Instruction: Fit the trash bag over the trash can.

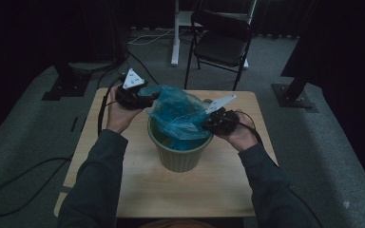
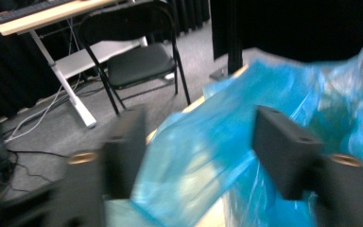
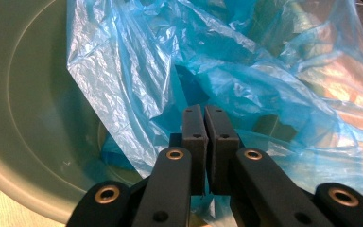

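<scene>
Crinkled blue plastic bag in round green pot.

Obstacles: green pot at table centre, its mouth choked by the blue bag, which billows toward 12 o'clock. Your left gripper sits at 11, jaws apart with the plastic between them; your right gripper at 2, pinching the bag. Free room: bare tabletop from 4 through 8 o'clock. Folding chair stands beyond the far edge at 12.
</scene>
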### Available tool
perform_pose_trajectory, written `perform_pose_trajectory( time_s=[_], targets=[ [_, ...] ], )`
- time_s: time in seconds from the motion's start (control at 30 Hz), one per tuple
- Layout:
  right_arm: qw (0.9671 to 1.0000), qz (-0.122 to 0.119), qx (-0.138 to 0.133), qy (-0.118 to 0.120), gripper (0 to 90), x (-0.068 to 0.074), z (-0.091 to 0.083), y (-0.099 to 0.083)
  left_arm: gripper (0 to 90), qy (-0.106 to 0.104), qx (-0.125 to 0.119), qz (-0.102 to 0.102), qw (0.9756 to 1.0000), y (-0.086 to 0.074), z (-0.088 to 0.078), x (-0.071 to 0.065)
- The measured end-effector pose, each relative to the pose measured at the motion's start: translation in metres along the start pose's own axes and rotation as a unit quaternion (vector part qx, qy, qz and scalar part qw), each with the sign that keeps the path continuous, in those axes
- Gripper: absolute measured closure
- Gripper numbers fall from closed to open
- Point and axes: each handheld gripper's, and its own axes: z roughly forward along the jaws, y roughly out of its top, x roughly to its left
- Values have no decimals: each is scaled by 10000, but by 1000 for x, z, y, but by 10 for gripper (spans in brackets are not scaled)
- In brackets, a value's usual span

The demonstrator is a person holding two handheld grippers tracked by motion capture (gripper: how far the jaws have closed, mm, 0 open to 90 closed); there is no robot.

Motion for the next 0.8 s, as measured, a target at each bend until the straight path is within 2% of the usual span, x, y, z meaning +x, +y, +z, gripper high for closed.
perform_pose_trajectory(
  time_s=[0.07, 0.1, 0.23, 0.33, 0.4, 0.47, 0.53, 0.6, 0.7, 0.73, 0.77, 0.8],
  targets=[
    [10000, -7, 0, 1, 879, 0, 0, 0, 686, -24, 149, 47, 9999, 0, 5, -1],
    [10000, -11, -7, 10, 879, 0, -1, -1, 734, -23, 210, -15, 9998, -1, 7, -1],
    [10000, -25, -24, -5, 879, 0, -4, -3, 890, -4, 197, -314, 9993, -3, 10, 7],
    [10000, -35, -43, 13, 879, 0, -7, -6, 900, 48, 208, -531, 9984, -6, 9, 14],
    [10000, -23, -34, 9, 879, 0, -8, -7, 900, 66, 235, -585, 9980, -7, 8, 16],
    [10000, -30, -51, 31, 879, 0, -11, -10, 900, 132, 308, -808, 9962, -12, 7, 25],
    [10000, -48, -60, 47, 879, 0, -12, -11, 900, 134, 348, -861, 9956, -14, 7, 27],
    [9999, -54, -66, 70, 879, 0, -14, -14, 900, 186, 474, -1109, 9925, -22, 9, 34],
    [9998, -51, -120, 121, 879, 0, -17, -16, 900, 167, 721, -1325, 9884, -31, 14, 40],
    [9998, -51, -120, 121, 879, 0, -17, -16, 900, 167, 721, -1325, 9884, -31, 14, 40],
    [9998, -50, -126, 129, 880, 0, -18, -17, 900, 74, 917, -1384, 9861, -36, 17, 42],
    [9998, -56, -142, 120, 879, 0, -20, -17, 899, 61, 1053, -1376, 9849, -40, 20, 43]
  ],
)
